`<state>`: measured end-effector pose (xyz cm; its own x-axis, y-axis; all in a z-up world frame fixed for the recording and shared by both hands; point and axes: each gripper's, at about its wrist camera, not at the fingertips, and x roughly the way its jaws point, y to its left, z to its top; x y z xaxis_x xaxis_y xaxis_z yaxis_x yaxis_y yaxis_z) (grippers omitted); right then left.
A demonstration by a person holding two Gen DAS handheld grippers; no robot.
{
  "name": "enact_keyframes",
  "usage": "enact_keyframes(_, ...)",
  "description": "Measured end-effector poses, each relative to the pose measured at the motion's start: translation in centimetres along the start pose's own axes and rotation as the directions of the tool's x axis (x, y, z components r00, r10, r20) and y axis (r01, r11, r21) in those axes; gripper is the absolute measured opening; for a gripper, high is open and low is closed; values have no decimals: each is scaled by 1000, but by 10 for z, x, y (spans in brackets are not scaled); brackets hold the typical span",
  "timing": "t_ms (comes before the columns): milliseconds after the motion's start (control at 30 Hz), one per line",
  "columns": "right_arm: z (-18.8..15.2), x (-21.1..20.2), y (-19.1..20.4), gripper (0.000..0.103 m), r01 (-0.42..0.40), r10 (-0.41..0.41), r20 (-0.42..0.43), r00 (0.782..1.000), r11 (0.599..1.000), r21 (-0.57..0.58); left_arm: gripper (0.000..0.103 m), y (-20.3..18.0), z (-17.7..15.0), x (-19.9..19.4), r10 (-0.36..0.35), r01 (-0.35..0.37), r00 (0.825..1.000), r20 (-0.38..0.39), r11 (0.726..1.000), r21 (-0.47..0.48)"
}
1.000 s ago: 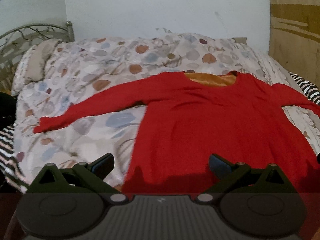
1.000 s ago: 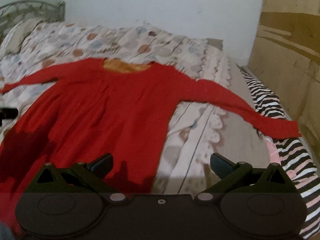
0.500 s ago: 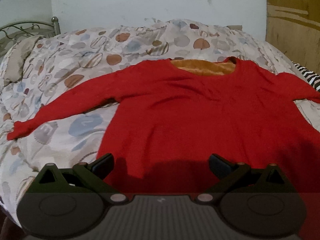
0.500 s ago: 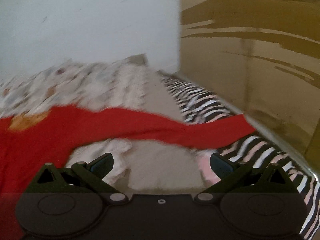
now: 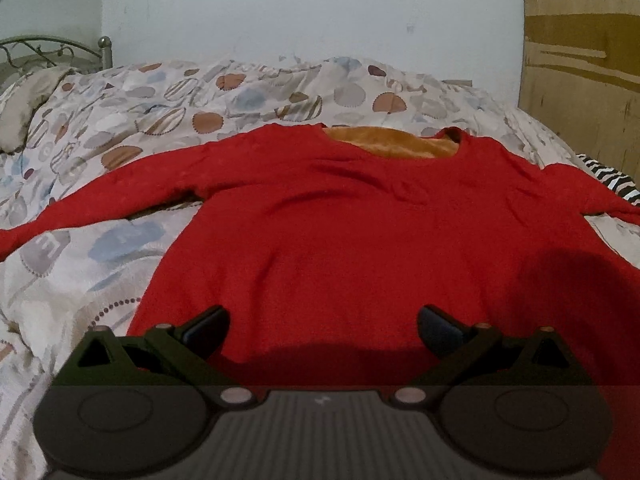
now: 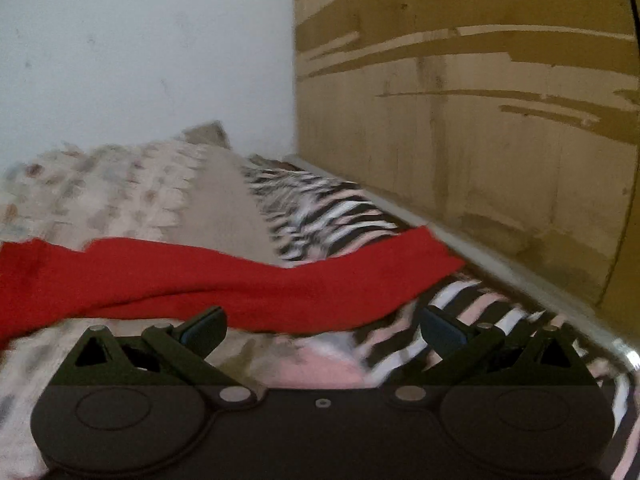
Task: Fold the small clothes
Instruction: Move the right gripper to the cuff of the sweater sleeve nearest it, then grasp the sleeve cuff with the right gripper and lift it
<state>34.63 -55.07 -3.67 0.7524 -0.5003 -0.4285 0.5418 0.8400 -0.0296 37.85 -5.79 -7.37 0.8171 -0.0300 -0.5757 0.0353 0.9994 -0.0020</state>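
A red long-sleeved top (image 5: 340, 232) with an orange lining at the neck lies flat on the bed, sleeves spread to both sides. In the left wrist view my left gripper (image 5: 322, 326) is open just above the top's lower hem, nothing between its fingers. In the right wrist view the top's right sleeve (image 6: 248, 284) stretches across toward the wall, its cuff (image 6: 432, 252) resting on a striped cloth. My right gripper (image 6: 322, 328) is open just in front of that sleeve, empty.
A patterned quilt (image 5: 120, 128) covers the bed, with a pillow (image 5: 24, 120) and metal headboard (image 5: 48, 48) at far left. A zebra-striped cloth (image 6: 320, 204) lies along the bed's right edge. A wooden panel (image 6: 480, 100) and white wall (image 6: 140, 48) close the right and back.
The left gripper moved in closer over the top's body. The right gripper swung right, from the body toward the right sleeve and the wooden panel.
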Motion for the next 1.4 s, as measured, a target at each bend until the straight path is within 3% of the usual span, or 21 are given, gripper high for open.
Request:
enact_keyframes(133, 7, 31, -17, 103, 147, -147, -17, 989, 989, 6, 103, -2, -3, 1, 7, -7, 1000, 8, 1000, 7)
enact_keyframes(367, 14, 78, -50, 98, 196, -194, -36, 980, 978, 69, 103, -4, -6, 0, 19, -19, 1000, 24, 1000, 12)
enact_keyframes(467, 12, 87, -55, 85, 195, -189, -58, 980, 975, 107, 103, -4, -7, 0, 22, -23, 999, 30, 1000, 13)
enact_keyframes(567, 15, 91, -51, 65, 202, -200, -34, 979, 977, 75, 103, -5, -7, 0, 24, -25, 999, 34, 1000, 14)
enact_keyframes(633, 20, 95, -49, 45, 192, -190, -34, 981, 979, 69, 103, -5, -7, 1, 24, -25, 999, 35, 1000, 14)
enact_keyframes(667, 24, 97, -48, 40, 196, -194, -41, 980, 978, 67, 103, -5, -8, 1, 25, -25, 999, 34, 1000, 14)
enact_keyframes(767, 33, 98, -45, 9, 214, -212, -43, 976, 975, 65, 103, -4, -8, 1, 27, -27, 999, 34, 999, 17)
enact_keyframes(900, 49, 87, -38, 6, 220, -218, -37, 975, 974, 61, 103, -4, -8, 1, 26, -27, 999, 34, 1000, 16)
enact_keyframes(1067, 84, 52, -13, 6, 174, -174, 60, 983, 985, 13, 103, 0, -6, -4, 13, -12, 999, 41, 1000, -10)
enact_keyframes(1233, 130, 7, 24, 5, 75, -70, 148, 986, 997, -33, 103, 9, 6, -16, -2, 4, 999, 45, 999, -34)
enact_keyframes(1400, 170, -43, 79, 5, -55, 72, 212, 975, 995, -85, 103, 29, 17, -38, -23, 30, 997, 78, 996, -88)
